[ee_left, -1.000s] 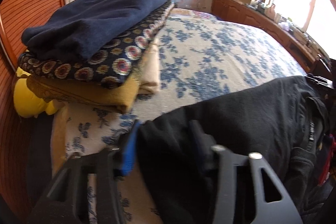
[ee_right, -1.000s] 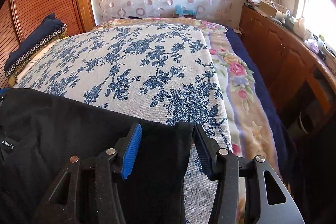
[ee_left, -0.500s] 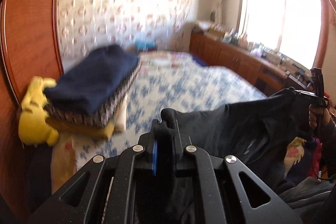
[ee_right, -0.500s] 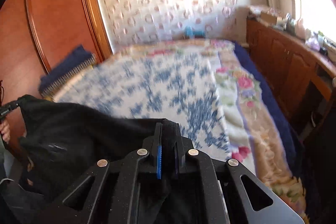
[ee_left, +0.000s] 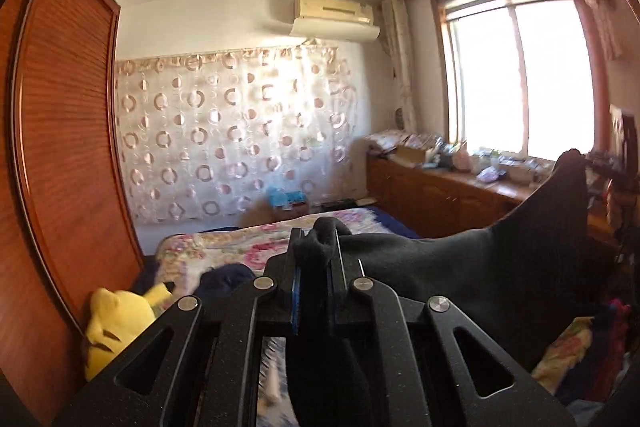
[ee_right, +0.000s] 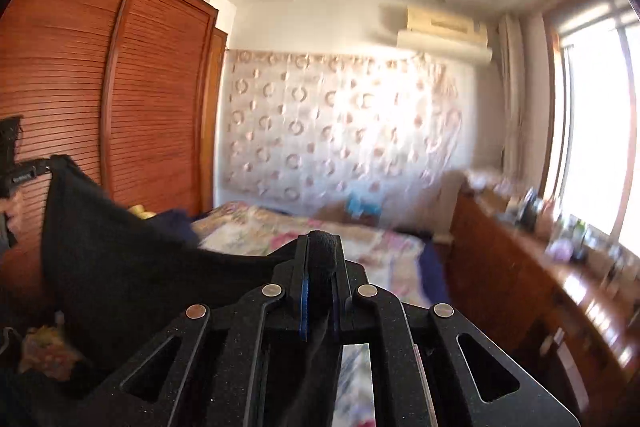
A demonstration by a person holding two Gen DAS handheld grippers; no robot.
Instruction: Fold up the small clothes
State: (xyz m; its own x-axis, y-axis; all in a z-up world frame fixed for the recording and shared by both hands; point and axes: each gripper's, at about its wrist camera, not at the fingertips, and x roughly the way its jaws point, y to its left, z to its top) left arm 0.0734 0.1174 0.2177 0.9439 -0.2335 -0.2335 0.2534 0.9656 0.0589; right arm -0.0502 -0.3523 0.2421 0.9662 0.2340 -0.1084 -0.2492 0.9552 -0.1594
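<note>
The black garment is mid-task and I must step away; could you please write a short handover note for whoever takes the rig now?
Left gripper: shut on one corner of the black garment.
Right gripper: shut on the opposite corner.
Garment: hangs stretched between both grippers, raised above the bed.
Done: both corners pinched, cloth lifted off the bed.
Left: lay it flat, fold it, probably add it to the folded pile beside the yellow plush toy.

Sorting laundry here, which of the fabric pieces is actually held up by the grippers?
The black garment, pinched in both grippers; the navy cloth lies on the bed.
</note>
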